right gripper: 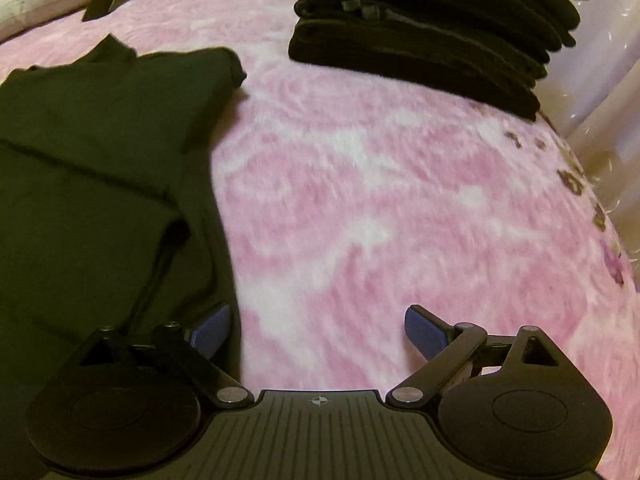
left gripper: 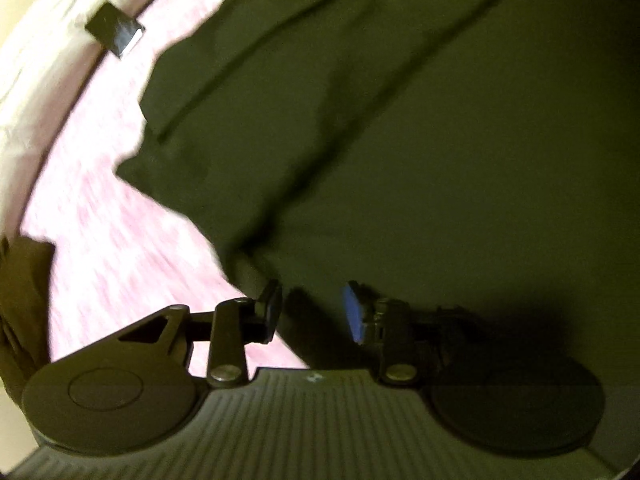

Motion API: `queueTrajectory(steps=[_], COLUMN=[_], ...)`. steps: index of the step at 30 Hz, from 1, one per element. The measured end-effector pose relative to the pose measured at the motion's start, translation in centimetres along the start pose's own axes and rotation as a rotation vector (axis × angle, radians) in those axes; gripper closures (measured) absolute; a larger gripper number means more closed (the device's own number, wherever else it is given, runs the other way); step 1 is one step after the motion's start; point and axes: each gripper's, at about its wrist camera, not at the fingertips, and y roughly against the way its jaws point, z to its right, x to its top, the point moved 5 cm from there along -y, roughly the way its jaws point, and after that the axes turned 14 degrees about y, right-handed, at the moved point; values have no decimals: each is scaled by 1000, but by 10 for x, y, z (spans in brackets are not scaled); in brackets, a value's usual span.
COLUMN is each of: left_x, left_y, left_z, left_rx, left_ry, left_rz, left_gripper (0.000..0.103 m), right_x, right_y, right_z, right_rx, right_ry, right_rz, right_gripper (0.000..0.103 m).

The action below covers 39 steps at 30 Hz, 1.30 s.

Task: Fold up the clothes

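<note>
Blue-padded, the left gripper (left gripper: 312, 312) gapes empty over the dark olive-green cloth garment (left gripper: 400, 140) filling its frame; the right gripper (right gripper: 318, 330) spreads wide, empty, over the fuzzy pink-and-white blanket (right gripper: 380, 200). Upper right lies a stack of folded black clothes (right gripper: 420, 36).

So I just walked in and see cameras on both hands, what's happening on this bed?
A person is folding clothes with a gripper in each hand. A dark green garment lies partly folded on the pink blanket. The left gripper is open just above the garment's near edge, holding nothing. The right gripper is open too, over the blanket beside the garment's edge. A stack of folded dark clothes sits at the far side.
</note>
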Motion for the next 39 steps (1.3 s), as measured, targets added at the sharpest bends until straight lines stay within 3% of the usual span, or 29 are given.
queueTrajectory(steps=[6,12,18,23,26,30,32,39], left_x=[-49,-90,-116,-141,-167,-196,-203,-203], left_y=[22,51,64,91,113,122,120,96], left_z=[36,45,46,62,90,128,145,169], left_rx=[21,-2,-41,-80,-118,-132,-113,-8], left_ry=[41,47,21,-43,-165,-279,-307,-367], left_rz=[-42,-29,2,80,128,135,135,122], left_gripper=[74,74,74,74,73,73,73,73], right_x=[-49,-96,-112,-128,-138,-152,-159,-173], right_y=[31,71,126,154,163,175,180,178], right_z=[-12,-28,-72,-117,-138,-166,-178,-157], right_rx=[13,-47,-111,-8,66,167,210,202], right_ry=[81,81,238,382,463,569,616,644], right_rz=[-27,-98,-51,24,61,111,134,158], right_gripper=[4,4,4,4,4,4,4,4])
